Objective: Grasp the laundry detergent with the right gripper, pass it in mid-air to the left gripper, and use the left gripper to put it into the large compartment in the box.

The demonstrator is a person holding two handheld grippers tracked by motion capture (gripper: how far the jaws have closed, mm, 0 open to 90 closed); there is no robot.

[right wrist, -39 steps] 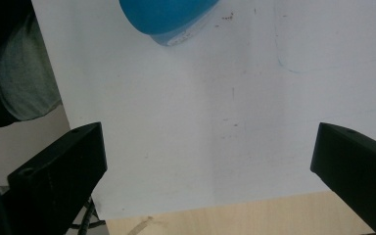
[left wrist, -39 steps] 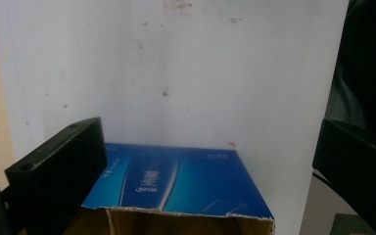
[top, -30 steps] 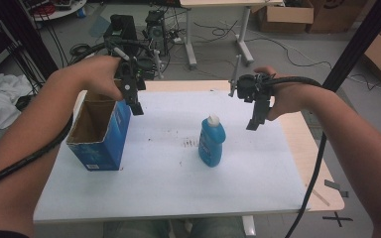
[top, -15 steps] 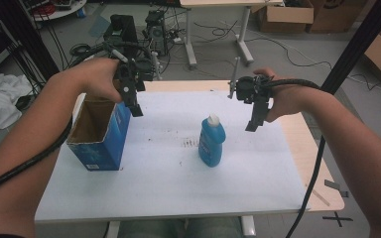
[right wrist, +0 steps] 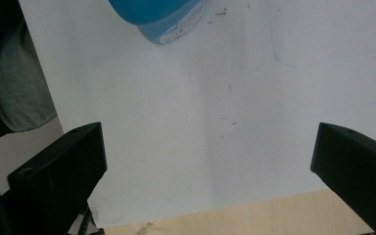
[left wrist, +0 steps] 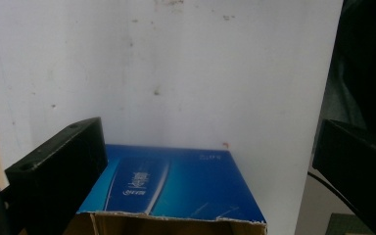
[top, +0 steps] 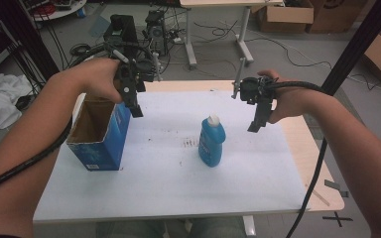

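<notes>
A blue bottle with a white cap (top: pixel 212 141) stands upright near the middle of the white table (top: pixel 168 188); its base (right wrist: pixel 159 14) shows at the top of the right gripper view. An open blue carton (top: pixel 98 130) stands at the table's left, and its top edge and blue side (left wrist: pixel 176 183) lie below the left jaws. My left gripper (top: pixel 134 106) hangs open above the carton's right rim. To the right of the bottle, my right gripper (top: pixel 256 124) is held open above the table, apart from the bottle, with nothing between its jaws.
The wooden table edge (top: pixel 307 148) runs along the right of the white top. Behind the table stand another desk (top: pixel 218 29), cables and cardboard boxes (top: pixel 287 15) on the floor. White cloth (top: pixel 0 99) lies at the far left.
Both hands have held nearly still. The bottle and the carton have not moved.
</notes>
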